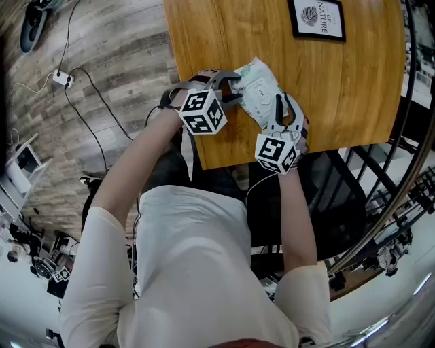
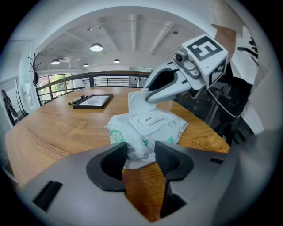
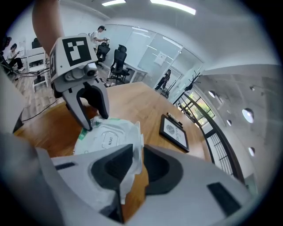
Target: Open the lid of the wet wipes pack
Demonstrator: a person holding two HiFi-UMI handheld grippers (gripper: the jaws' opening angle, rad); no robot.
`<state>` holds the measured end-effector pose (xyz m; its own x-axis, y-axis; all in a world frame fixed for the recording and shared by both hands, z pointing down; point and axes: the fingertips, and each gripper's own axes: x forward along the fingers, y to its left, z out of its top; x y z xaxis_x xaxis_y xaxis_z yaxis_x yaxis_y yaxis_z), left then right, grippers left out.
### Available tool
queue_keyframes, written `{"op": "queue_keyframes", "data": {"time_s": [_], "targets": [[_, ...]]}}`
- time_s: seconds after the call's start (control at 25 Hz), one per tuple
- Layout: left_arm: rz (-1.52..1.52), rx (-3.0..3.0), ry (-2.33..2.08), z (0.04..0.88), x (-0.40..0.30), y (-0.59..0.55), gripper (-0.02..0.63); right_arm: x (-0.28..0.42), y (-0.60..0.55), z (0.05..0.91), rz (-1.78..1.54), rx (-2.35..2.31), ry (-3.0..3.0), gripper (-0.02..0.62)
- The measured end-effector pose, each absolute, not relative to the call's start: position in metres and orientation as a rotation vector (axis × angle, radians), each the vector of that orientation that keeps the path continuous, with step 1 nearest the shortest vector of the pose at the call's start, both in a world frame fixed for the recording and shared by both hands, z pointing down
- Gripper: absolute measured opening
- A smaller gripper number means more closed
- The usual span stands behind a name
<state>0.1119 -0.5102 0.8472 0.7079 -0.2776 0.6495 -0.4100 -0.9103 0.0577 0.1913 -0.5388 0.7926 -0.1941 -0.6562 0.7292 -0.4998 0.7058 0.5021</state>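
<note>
Judging by how the lid (image 2: 149, 119) lies flat on the wet wipes pack (image 1: 258, 92), it is not yet opened; only the hold is set up. The pack rests near one edge of the desk (image 1: 340, 88). The left claw (image 2: 140, 154) is clenched on the pack's near crimped end. The right claw (image 3: 132, 154) has the far crimped edge between its jaws, which look slightly apart, loose rather than pinching. Catching the lid's tab and lifting it remains. The lid reads "OPEN"; a framed card (image 1: 316, 17) shows "NATURE"; the pack's green print is unreadable.
</note>
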Motion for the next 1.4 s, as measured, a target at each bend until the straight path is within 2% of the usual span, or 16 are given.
{"op": "queue_keyframes", "data": {"time_s": [0.6,1.4], "targets": [[0.98,2.711,-0.565,0.848,0.112,-0.51,0.196,0.213,-0.562,0.807,-0.106,1.033,-1.813,0.115],[1.047,2.71,-0.551,0.831,0.11,-0.507,0.201,0.218,-0.566,0.811,-0.043,1.063,-1.804,0.118]]}}
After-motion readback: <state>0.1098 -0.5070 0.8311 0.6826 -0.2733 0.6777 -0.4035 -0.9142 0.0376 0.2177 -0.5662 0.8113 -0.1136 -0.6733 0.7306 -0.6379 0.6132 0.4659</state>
